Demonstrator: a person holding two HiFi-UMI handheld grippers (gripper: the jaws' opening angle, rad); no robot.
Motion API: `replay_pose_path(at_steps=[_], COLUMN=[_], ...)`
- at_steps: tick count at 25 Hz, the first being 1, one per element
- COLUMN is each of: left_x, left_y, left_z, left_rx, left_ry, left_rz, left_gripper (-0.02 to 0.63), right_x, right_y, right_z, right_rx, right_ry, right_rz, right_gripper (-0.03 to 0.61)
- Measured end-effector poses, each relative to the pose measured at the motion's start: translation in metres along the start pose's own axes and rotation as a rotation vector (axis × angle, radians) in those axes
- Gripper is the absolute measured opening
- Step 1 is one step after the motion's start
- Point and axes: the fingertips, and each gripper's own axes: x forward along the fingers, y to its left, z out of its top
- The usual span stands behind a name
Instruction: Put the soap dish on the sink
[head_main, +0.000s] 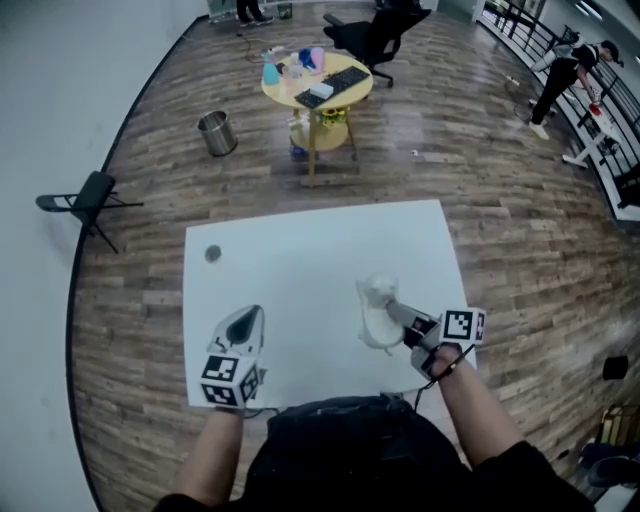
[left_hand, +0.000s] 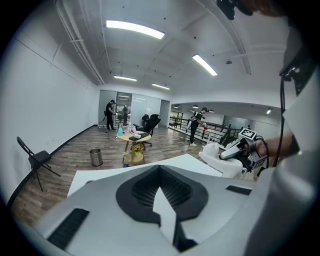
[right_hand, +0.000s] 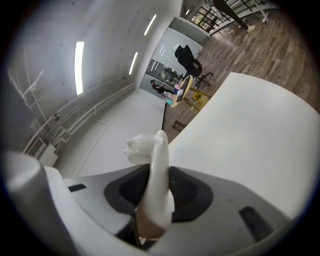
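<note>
So, the soap dish is clamped edge-on in the right gripper, over the near right part of the white table, and it looks lifted clear of it. No sink can be made out in any view. Only a small dark round thing sits near the table's far left corner.

The step in hand reads as the carry. To do it well: keep the grip firm, because the dish looks glazed and slick and is pinched by one thin wall. Locate the sink first, and set the dish flat before releasing.

Right jaws are roughly half apart, pads pressing both faces of the dish. Left gripper has its jaws together and empty, over the table's near left, well apart from the dish.
</note>
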Motion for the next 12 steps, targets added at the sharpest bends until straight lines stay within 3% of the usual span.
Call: replay_pose_path(at_steps=[12], left_x=[-0.008], left_y=[0.001], left_z=[0.011], left_rx=[0.013], left_ry=[-0.02], left_rz=[-0.018], left_gripper=[-0.011], right_x=[-0.011], right_y=[0.023], right_z=[0.015], right_rx=[-0.016], right_ry=[-0.062], right_rz=[0.005], right_gripper=[0.13])
